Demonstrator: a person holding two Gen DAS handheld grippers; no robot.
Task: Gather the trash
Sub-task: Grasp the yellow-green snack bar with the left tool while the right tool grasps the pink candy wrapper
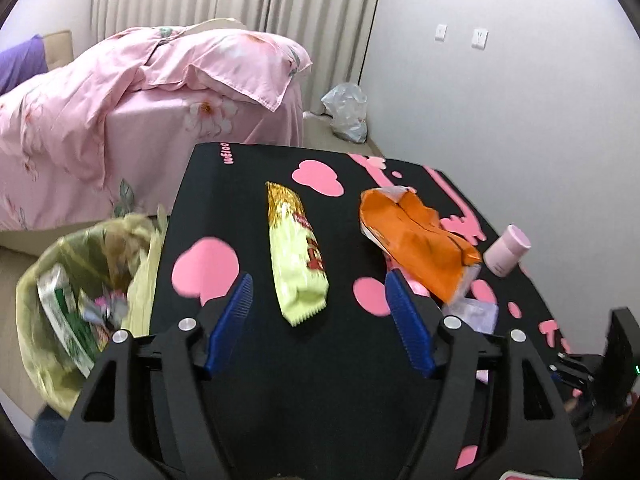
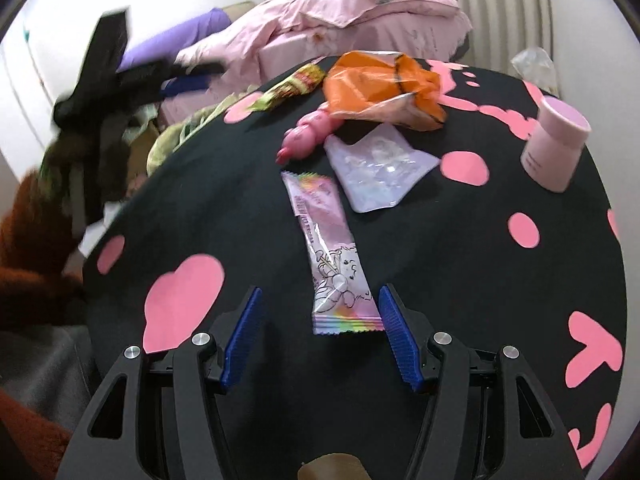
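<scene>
In the left wrist view my left gripper [image 1: 318, 280] is open and empty, its blue pads either side of the near end of a yellow snack wrapper [image 1: 298, 252] lying on the black cloth with pink shapes [image 1: 248, 204]. An orange wrapper [image 1: 412, 236] lies to its right. In the right wrist view my right gripper [image 2: 318, 296] is open and empty over the near end of a pink unicorn wrapper [image 2: 332, 256]. Beyond it lie a clear blister pack [image 2: 376, 168], a pink toy [image 2: 308, 132], the orange wrapper [image 2: 380, 88] and the yellow wrapper [image 2: 288, 86].
A bin lined with a yellow-green bag [image 1: 80, 280] holding trash stands left of the table. A pink cup [image 1: 506, 250] stands at the table's right, also in the right wrist view [image 2: 556, 144]. A pink-covered bed [image 1: 140, 112] and a clear plastic bag [image 1: 346, 112] lie behind.
</scene>
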